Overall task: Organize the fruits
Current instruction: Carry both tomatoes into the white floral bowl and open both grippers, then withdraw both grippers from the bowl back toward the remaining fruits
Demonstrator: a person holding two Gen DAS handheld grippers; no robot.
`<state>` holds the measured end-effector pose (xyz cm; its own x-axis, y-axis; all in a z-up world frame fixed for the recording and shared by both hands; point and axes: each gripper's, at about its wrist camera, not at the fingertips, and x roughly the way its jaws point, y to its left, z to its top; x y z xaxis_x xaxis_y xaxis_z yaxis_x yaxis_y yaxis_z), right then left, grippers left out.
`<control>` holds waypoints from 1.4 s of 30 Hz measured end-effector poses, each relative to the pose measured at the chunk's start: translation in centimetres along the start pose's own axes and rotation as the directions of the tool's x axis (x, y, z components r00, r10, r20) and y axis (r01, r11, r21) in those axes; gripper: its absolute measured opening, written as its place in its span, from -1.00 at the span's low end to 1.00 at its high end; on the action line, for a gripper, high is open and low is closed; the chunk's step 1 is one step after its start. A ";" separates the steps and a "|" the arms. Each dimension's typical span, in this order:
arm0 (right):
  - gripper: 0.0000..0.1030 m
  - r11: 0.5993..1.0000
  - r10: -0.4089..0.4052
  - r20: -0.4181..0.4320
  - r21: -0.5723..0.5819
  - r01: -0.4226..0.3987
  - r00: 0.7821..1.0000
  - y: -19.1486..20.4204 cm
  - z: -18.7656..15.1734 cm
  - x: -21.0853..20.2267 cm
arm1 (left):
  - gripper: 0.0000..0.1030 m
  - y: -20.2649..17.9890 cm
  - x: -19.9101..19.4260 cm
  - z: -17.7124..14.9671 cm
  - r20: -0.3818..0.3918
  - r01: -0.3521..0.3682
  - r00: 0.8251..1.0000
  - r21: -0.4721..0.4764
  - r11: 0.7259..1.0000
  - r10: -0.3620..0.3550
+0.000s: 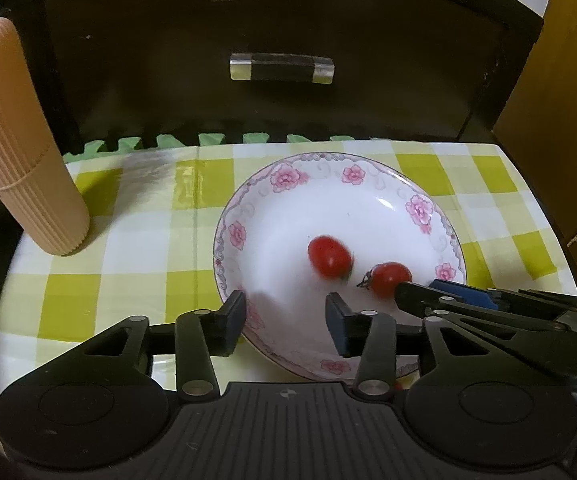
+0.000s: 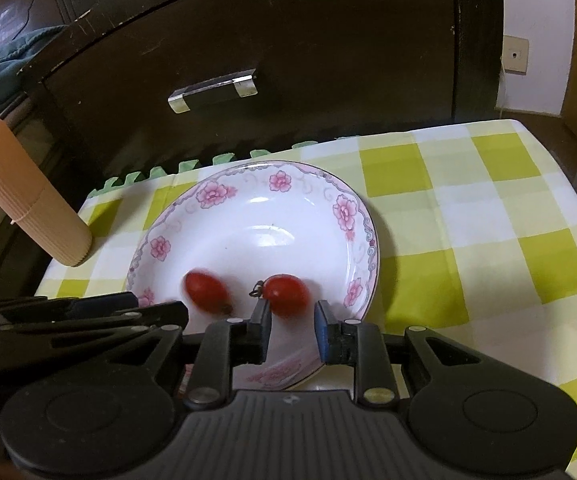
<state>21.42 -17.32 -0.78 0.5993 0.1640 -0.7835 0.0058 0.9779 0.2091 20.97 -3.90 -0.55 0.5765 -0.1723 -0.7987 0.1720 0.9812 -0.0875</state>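
A white plate with pink flowers (image 1: 420,210) (image 2: 344,210) sits on a yellow-checked cloth. Two red cherry tomatoes lie in it. The left one (image 1: 330,258) (image 2: 204,290) is blurred. The right one (image 1: 388,278) (image 2: 286,294) has a stem. My left gripper (image 1: 286,312) is open and empty over the plate's near rim, the blurred tomato just beyond it. My right gripper (image 2: 292,318) is open, its fingers either side of the stemmed tomato's near end, not closed on it. Each gripper shows in the other's view, the right one (image 1: 420,288) and the left one (image 2: 160,310).
A ribbed peach-coloured cylinder (image 1: 20,148) (image 2: 28,196) leans at the cloth's left edge. A dark wooden drawer front with a handle (image 1: 282,66) (image 2: 214,90) stands close behind the table. A cardboard box (image 1: 560,100) is at the right.
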 end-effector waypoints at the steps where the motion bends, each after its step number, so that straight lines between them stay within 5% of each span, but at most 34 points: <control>1: -0.55 1.000 -0.001 0.003 0.000 0.001 1.000 0.0 0.0 0.0 | 0.09 0.0 -0.1 0.0 0.002 0.000 1.000 -0.002 1.000 0.000; 42: -0.45 1.000 0.011 0.024 0.002 -0.011 1.000 1.9 -3.7 -5.8 | 0.25 1.2 -6.3 -4.0 0.023 0.030 0.999 -0.022 0.999 -0.029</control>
<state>14.96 -15.91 2.00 0.6187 0.1719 -0.7666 0.0003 0.9757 0.2191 14.32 -1.26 2.03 0.5898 -0.2028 -0.7817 0.1718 0.9773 -0.1240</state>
